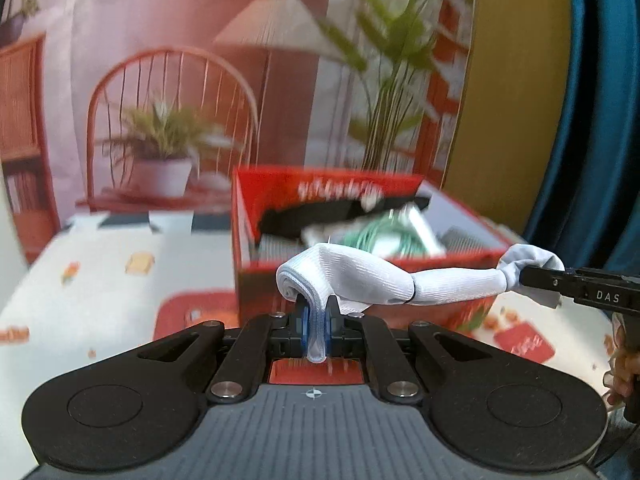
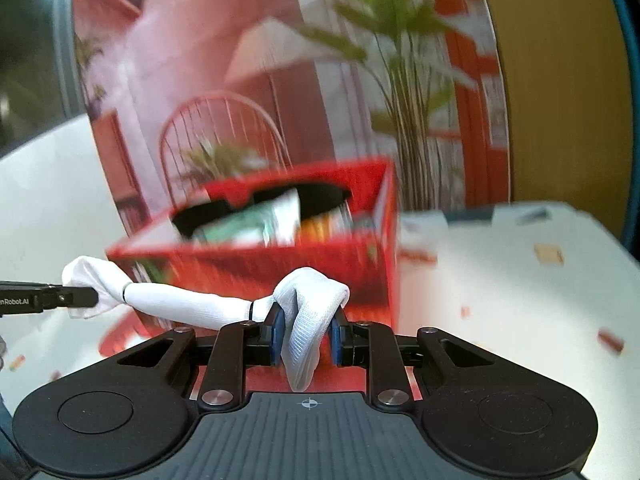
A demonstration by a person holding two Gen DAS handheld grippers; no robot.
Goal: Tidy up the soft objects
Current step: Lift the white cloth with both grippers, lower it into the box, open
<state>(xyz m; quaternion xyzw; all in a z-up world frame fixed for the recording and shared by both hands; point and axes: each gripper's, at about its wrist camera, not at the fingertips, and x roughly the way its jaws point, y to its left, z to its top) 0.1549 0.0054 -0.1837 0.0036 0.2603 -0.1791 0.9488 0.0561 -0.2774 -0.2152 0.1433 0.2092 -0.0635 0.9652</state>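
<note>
Two grippers share one white sock (image 1: 400, 280), a ribbed, twisted knit strung in the air just before the red box (image 1: 360, 268): the left gripper (image 1: 316, 326) is clamped on one end, the right gripper (image 2: 306, 332) on the other. The box already holds dark and green soft goods. If the hands drift apart, the stretchy knit may slip from the pads and fall outside the box.

red box (image 1: 360, 196) contents smeared by motion blur, backdrop print soft, right gripper (image 1: 536, 280) cut off at frame edge
</note>
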